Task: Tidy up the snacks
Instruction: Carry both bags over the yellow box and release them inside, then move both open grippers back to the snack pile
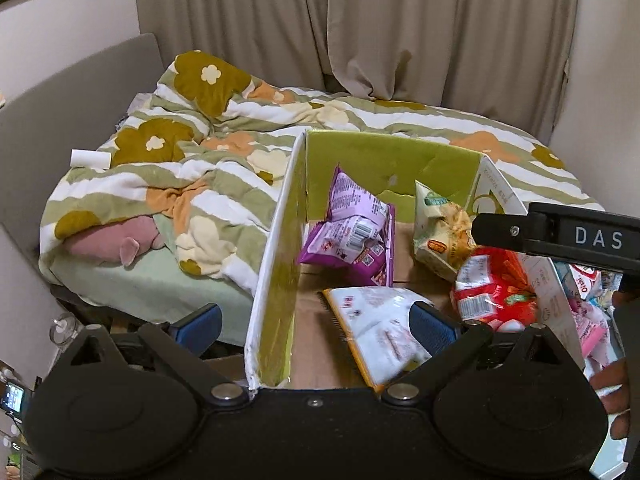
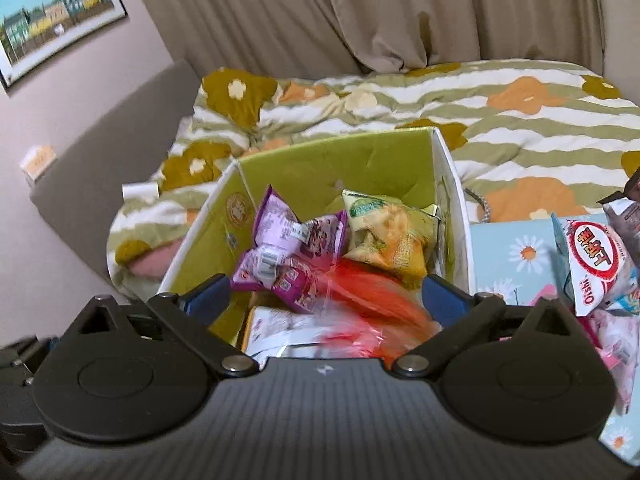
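The right hand-held gripper is spread wide over the green box on the bed; a blurry red snack bag sits inside; the left hand-held gripper is spread too, straddling the box wall.

Left gripper and right gripper: black plastic bodies, blue ribbed pads, 2 silver pivot screws each; "DAS" lettering.

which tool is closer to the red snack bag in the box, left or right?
Right. The right tool hangs open directly over the red snack bag; the left tool straddles the box's left wall, bag off to its right.
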{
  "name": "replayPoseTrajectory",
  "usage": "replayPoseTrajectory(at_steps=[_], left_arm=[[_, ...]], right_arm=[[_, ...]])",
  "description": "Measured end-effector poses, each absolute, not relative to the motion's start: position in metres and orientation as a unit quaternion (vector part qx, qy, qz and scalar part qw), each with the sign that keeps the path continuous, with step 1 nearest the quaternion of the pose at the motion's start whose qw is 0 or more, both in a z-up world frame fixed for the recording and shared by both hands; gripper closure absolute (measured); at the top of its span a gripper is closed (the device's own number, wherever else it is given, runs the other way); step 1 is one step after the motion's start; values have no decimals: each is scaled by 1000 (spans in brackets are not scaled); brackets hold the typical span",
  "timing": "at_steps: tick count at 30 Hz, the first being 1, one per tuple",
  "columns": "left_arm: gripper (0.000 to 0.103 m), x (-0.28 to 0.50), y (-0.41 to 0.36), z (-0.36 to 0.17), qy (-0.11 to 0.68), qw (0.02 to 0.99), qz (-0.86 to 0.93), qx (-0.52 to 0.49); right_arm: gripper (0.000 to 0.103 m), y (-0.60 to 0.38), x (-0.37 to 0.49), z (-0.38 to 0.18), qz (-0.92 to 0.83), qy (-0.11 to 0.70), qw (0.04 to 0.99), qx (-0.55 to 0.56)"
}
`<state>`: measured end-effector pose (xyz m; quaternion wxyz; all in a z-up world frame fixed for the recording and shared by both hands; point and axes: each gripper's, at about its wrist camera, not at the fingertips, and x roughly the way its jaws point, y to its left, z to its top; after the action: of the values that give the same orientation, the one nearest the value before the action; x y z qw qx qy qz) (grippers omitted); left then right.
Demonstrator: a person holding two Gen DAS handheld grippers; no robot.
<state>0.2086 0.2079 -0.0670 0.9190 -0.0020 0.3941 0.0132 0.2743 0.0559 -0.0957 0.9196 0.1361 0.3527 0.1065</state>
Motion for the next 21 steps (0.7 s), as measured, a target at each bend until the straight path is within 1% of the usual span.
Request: replayPoseTrajectory(at_steps=[7, 14, 21], left_arm=[[2, 206, 205, -67, 392, 920, 7, -1], [2, 200, 205, -56, 380, 925, 0, 3], [2, 189, 201, -41, 355, 934, -25, 8]], right_arm=[[0, 60, 268, -94, 108, 344, 928, 93], [0, 57, 262, -84, 109, 346, 927, 89], [0, 45, 240, -62, 81, 328, 937, 86]])
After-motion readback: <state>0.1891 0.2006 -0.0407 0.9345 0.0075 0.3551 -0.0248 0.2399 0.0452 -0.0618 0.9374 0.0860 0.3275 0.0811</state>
